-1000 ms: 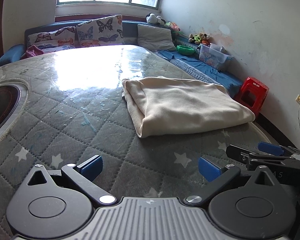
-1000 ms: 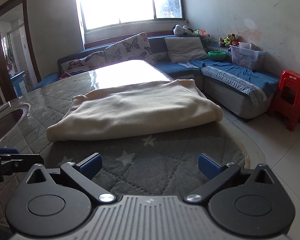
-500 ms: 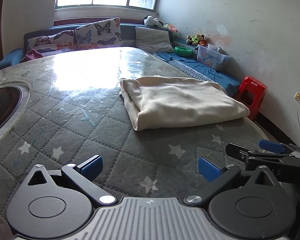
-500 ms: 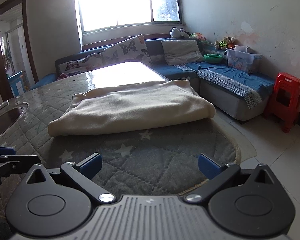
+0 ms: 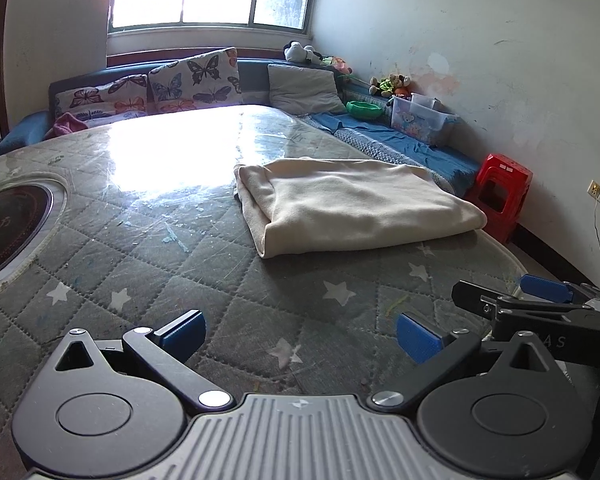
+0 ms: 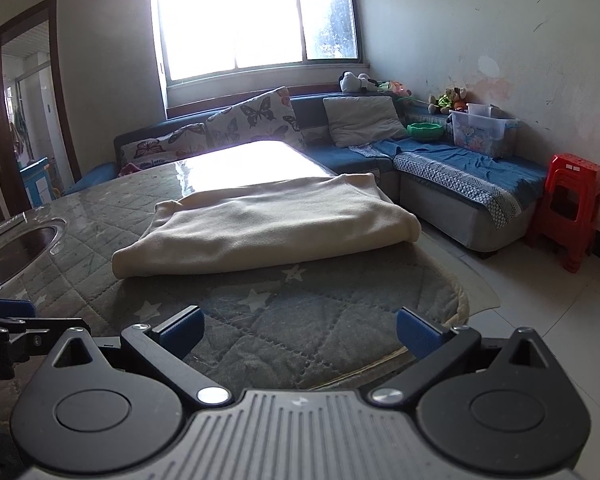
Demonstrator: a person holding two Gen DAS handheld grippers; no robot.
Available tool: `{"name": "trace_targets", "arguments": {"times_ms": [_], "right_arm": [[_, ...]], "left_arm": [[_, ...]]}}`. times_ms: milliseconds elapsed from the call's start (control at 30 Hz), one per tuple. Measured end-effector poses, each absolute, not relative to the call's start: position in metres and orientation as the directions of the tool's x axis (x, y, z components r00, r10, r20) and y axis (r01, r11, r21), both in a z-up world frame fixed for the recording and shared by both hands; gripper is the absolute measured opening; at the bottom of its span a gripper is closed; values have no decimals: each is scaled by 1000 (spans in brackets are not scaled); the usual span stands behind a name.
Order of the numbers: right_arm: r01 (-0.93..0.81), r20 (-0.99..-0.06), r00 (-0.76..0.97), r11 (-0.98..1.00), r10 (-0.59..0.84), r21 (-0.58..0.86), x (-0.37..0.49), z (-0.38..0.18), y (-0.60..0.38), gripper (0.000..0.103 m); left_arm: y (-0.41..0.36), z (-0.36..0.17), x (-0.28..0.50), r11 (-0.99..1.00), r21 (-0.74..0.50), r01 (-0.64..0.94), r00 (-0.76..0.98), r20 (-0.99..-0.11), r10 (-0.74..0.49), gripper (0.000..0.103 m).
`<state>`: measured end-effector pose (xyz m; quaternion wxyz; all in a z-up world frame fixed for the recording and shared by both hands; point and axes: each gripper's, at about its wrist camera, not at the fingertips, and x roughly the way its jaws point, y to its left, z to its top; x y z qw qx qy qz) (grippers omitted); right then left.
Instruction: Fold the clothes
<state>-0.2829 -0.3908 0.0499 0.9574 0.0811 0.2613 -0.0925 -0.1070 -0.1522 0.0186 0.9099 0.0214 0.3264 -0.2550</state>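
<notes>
A cream garment (image 5: 352, 204) lies folded into a flat rectangle on the quilted grey table cover (image 5: 148, 264), toward the right side of the table. The right wrist view shows the same folded garment (image 6: 268, 226) ahead, near the table's right edge. My left gripper (image 5: 300, 334) is open and empty, held well back from the garment over the near part of the table. My right gripper (image 6: 298, 330) is also open with nothing between its blue fingertips, near the table's front edge. The right gripper (image 5: 540, 300) shows from the side at the left wrist view's right edge.
A round inset burner (image 5: 8, 224) sits in the table at the left. A blue corner sofa (image 6: 452, 164) with butterfly cushions (image 5: 192, 80), a plastic box (image 6: 480, 128) and a green bowl (image 6: 424, 131) runs behind and to the right. A red stool (image 6: 568, 208) stands by the wall.
Both grippers have drawn back and upward from the folded garment, which now looks smaller and farther off. The garment itself has not moved. Both stay open.
</notes>
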Motion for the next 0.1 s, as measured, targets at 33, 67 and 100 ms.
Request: {"name": "trace_targets", "arguments": {"times_ms": [33, 67, 100], "right_arm": [[221, -510, 849, 969, -137, 108, -284, 51, -391, 103], [222, -507, 851, 969, -138, 109, -285, 52, -391, 103], [222, -504, 852, 969, -139, 109, -286, 53, -391, 103]], "left_arm": [[-152, 19, -108, 869, -125, 479, 659, -603, -450, 103], [-152, 20, -109, 869, -123, 480, 661, -601, -450, 103], [-152, 20, -110, 869, -120, 481, 663, -599, -450, 103]]}}
